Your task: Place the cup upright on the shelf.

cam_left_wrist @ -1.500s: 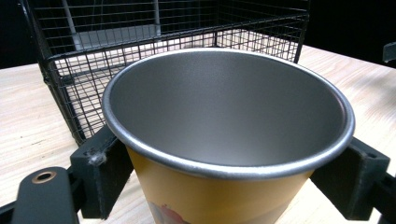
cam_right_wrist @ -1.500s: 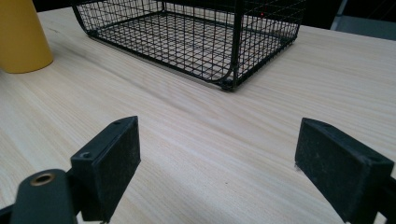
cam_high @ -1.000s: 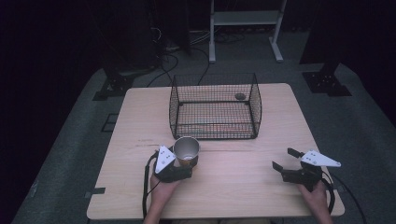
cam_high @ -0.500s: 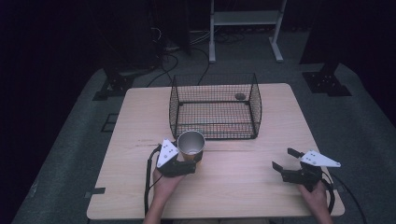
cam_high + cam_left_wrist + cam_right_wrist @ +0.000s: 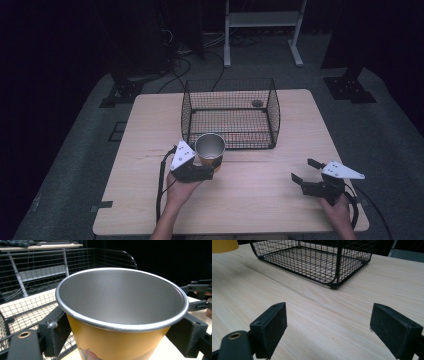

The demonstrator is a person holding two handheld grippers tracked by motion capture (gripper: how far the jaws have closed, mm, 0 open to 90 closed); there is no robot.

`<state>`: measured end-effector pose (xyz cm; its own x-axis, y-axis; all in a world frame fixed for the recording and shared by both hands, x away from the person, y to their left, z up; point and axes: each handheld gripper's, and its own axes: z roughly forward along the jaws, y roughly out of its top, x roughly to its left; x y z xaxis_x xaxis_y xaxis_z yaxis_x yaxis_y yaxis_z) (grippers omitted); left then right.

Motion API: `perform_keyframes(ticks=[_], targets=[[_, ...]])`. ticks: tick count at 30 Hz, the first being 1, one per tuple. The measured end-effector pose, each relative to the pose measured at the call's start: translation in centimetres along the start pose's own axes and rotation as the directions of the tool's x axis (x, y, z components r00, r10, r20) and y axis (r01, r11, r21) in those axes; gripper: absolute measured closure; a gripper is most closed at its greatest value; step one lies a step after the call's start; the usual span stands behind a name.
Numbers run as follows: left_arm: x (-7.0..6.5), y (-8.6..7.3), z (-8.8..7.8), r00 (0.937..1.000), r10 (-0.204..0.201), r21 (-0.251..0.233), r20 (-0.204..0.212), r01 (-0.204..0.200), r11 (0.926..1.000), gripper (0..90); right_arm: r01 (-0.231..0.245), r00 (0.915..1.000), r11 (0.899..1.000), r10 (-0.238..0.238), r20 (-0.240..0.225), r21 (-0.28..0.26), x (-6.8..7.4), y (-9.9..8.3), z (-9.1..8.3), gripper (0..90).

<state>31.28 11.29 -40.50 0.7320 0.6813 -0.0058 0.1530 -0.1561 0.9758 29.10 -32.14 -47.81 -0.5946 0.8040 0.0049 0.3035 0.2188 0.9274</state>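
- Cup [image 5: 209, 148], paper, yellow-orange outside with a silver-grey lining and a rolled rim, upright, mouth open to the high camera.
- Sits near the table's centre, at about 7 o'clock from the wire basket [image 5: 230, 114], rim overlapping the basket's near wall in the high view.
- Clamped by the left gripper [image 5: 212, 167], black pads pressing the cup wall from both sides just under the rim [image 5: 120, 326], as seen in the left gripper view.
- Held by a hand [image 5: 179, 192] reaching in from 6 o'clock, grey three-cornered plate on top, cable trailing back toward the table's near edge.
- Right gripper [image 5: 305, 170] well apart from the cup, at about 4 o'clock on the table [image 5: 150, 130], jaws spread wide with bare wood between them.
- Seen along its own jaws: two black pads [image 5: 272, 325] far apart, basket corner [image 5: 333, 285] ahead at 12 o'clock, a slice of the yellow cup [image 5: 223, 245] at 10 o'clock.
- Basket black, open-topped, standing toward the table's far side; small dark round object [image 5: 257, 103] lying inside near its far right corner, too small to identify.
- Table pale wood on grey carpet, dark surroundings.
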Motion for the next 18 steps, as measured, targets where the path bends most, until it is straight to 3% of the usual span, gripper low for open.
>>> perform_keyframes(ticks=[10, 18], targets=[[0.4, 2.0, 0.5, 0.9992, 0.008, -0.014, 0.038, -0.008, 0.9999, 14.7, -0.003, 1.0, 1.0, 0.003, -0.003, 0.0, 0.0, 0.0, 0.0, 13.1], [0.2, 3.5, 1.0, 0.9975, 0.04, -0.01, 0.059, -0.039, 0.9992, 14.7, -0.001, 1.0, 1.0, 0.001, -0.006, -0.001, 0.0, 0.0, 0.0, 13.1]])
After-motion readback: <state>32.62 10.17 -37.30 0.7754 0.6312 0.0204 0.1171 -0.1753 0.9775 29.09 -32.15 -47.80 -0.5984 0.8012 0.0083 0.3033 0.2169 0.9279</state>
